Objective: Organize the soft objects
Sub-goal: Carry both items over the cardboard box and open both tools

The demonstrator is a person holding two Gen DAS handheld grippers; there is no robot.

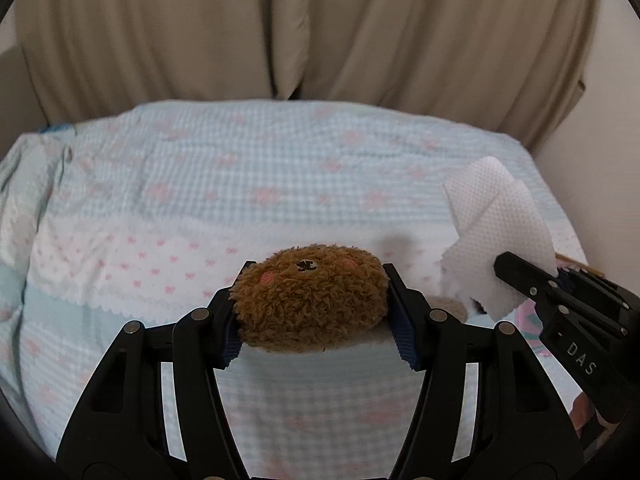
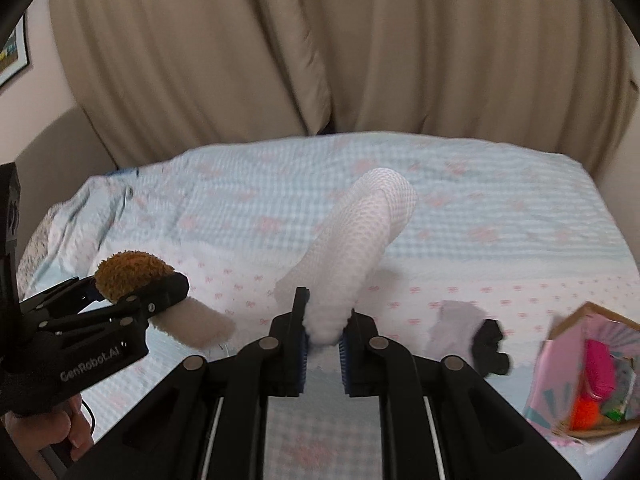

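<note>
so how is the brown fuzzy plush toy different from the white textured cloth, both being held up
The brown fuzzy plush toy is a rounded, stuffed lump with a face and pink cheeks; the white textured cloth is a thin, plain sheet folded over on itself. The plush fills the wide gap of the left gripper, while the cloth is pinched in the nearly closed right gripper. The plush has curly pile; the cloth has a dotted weave. Both are soft and held above the bed.

- Beige curtain [image 1: 280, 28] hanging behind the bed [image 1: 224, 168]
- Framed picture [image 2: 12, 56] hanging on the left wall
- Checked blue bedspread [image 2: 480, 216] covering the bed
</note>
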